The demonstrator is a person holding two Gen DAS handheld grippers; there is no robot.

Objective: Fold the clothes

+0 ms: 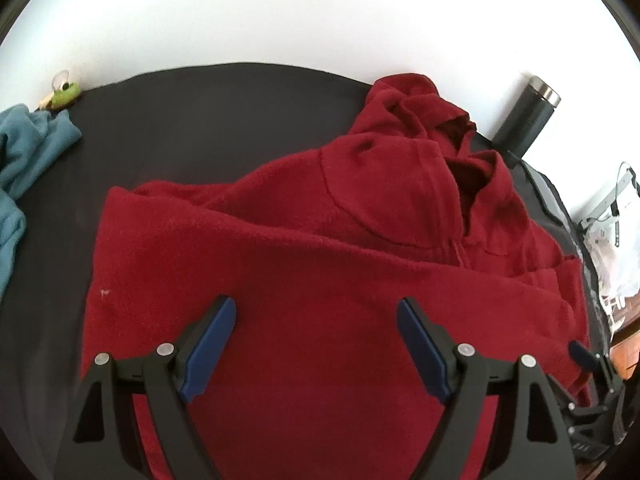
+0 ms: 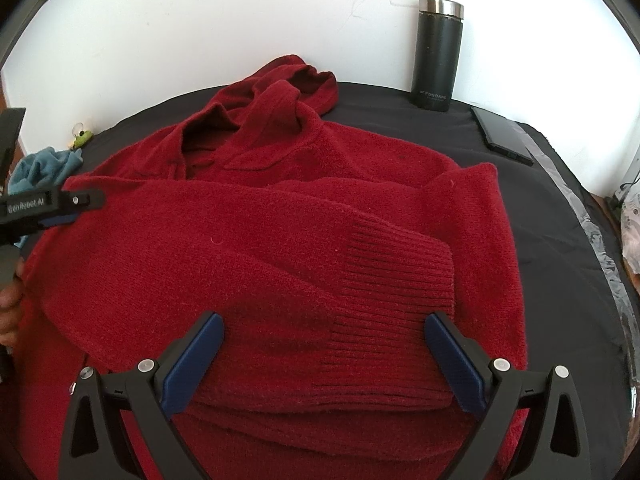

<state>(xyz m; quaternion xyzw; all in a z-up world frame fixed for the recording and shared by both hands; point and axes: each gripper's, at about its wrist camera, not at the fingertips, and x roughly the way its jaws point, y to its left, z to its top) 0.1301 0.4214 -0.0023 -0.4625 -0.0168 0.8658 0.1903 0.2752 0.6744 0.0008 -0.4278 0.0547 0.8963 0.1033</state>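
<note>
Red sweater (image 2: pixel 280 240) lies mid-table, one sleeve (image 2: pixel 320 248) folded across its chest, cuff at 4 o'clock. I hold left gripper (image 1: pixel 316 320) and right gripper (image 2: pixel 324 336) spread, empty. Mid-fold, I judge; next needs a hem pinch.

Flask (image 2: pixel 437 54) and phone (image 2: pixel 505 136) far right

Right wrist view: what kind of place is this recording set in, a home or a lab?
Probably a home. A red sweater lies on a table under a black cloth against a white wall, with a dark flask, a phone and a small green toy.
</note>
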